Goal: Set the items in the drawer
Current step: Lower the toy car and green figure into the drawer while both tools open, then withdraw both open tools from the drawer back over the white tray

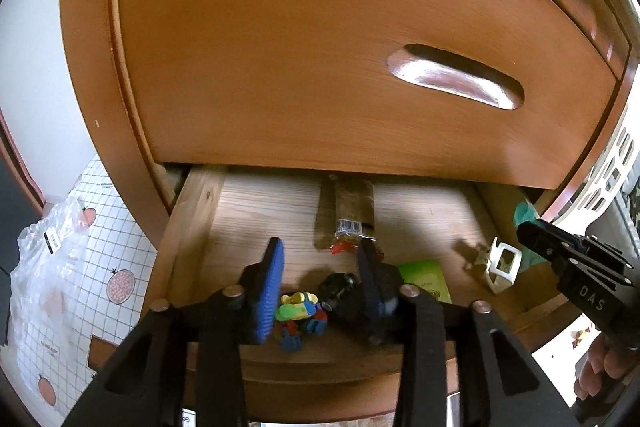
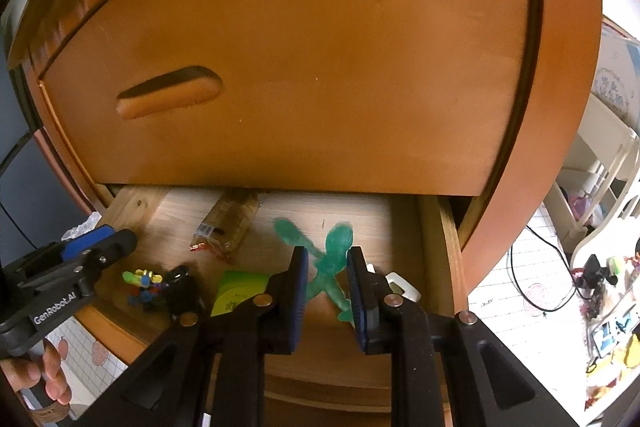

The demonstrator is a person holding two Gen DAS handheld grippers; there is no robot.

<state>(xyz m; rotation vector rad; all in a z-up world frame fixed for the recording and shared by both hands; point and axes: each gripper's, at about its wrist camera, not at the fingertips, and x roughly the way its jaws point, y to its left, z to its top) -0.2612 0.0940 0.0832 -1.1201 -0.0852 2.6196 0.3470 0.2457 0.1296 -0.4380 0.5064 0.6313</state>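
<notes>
Fingers of our right gripper (image 2: 327, 281) stood apart over the open drawer (image 2: 430, 227), and the translucent green figure (image 2: 330, 263) lay in the gap between them. Whether the blue pads (image 2: 300, 283) actually touched it we could not tell; the figure's upper half was blurred, one arm flung out to the left past the finger tip, its legs running down toward the right pad. Just right of that gripper we saw a white plastic clip (image 2: 402, 287) on the drawer floor.

Our left gripper (image 1: 320, 267) was also spread wide and held nothing. Between its fingers (image 1: 272, 279), lower on the drawer floor, lay a small multicoloured brick toy (image 1: 298, 315), apart from both pads, and a black round-bodied object (image 1: 338, 289) sat close against the right finger. Beyond the tips lay a clear-wrapped snack pack (image 1: 352, 215), reaching back under the closed upper drawer front (image 1: 320, 47). A green packet (image 1: 426, 277) lay right of the left gripper, with the white clip beyond it. All of these rested inside the drawer.

At the lower edges we saw the hands (image 2: 48, 371) on the gripper handles. Outside the cabinet, left, a crumpled clear bag (image 1: 44, 259) lay on gridded flooring (image 1: 120, 227).
</notes>
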